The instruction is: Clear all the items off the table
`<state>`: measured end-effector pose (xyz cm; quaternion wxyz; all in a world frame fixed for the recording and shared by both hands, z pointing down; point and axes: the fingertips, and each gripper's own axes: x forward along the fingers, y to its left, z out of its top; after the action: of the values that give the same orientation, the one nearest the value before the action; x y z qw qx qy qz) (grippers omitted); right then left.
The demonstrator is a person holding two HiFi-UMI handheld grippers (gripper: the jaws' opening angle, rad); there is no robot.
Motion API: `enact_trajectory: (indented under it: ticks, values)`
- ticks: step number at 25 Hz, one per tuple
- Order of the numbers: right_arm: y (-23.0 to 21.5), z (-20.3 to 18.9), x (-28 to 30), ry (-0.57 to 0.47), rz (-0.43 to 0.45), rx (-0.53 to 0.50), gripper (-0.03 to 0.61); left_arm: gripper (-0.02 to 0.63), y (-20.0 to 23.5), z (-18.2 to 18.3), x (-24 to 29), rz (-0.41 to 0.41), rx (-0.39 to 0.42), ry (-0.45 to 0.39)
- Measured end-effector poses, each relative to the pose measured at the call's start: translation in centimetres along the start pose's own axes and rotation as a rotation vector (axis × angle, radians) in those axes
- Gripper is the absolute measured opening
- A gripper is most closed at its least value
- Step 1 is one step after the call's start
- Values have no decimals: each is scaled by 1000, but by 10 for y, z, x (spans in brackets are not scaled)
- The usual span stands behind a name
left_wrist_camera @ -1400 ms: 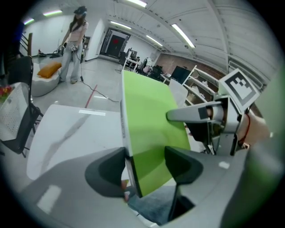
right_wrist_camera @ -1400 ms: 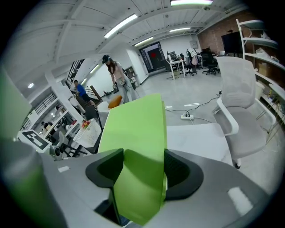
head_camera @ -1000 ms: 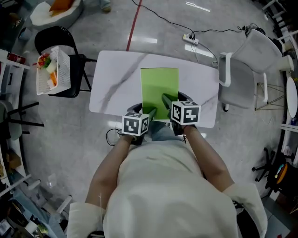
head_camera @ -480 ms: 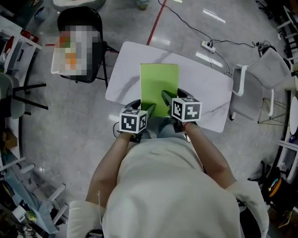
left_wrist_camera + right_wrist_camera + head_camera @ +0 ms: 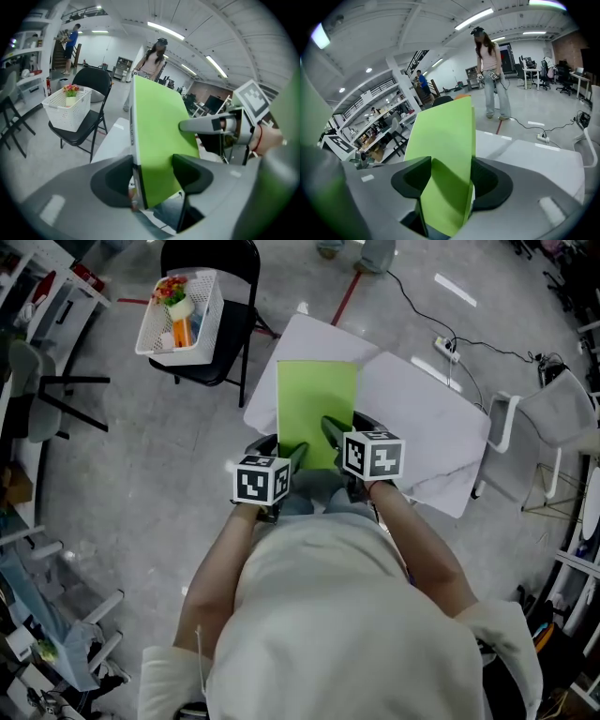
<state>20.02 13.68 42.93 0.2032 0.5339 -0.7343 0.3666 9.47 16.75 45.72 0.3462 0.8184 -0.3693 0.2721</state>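
Polished grey floor [image 5: 141,484], crossed by a red line [image 5: 343,296], with a power strip [image 5: 446,346] lying on it. A white, grey-veined desk [image 5: 422,418] stands between a black folding chair [image 5: 236,334] and a white chair [image 5: 553,413]. Shelves [image 5: 28,306] line the left side. Long strip lights [image 5: 165,31] run along the white ceiling [image 5: 225,28]

In the head view the green book's [image 5: 317,409] near edge is hidden behind the left tongs [image 5: 298,456] and right tongs [image 5: 336,437], and the book hides the middle of the surface [image 5: 412,397]. In the left gripper view its spine print is blurred. The far-left white basket's [image 5: 208,313] contents are too small to name.
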Motion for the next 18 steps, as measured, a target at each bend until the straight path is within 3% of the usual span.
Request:
enact_trajectory:
  ticks: [9,18]
  values:
    - [93,7,49,17,70,-70,256,268,84,-10,-53,68,-72,-48]
    - [158,12,81,58,136,-150,252,268,139,-19,-91,127,-144,-82]
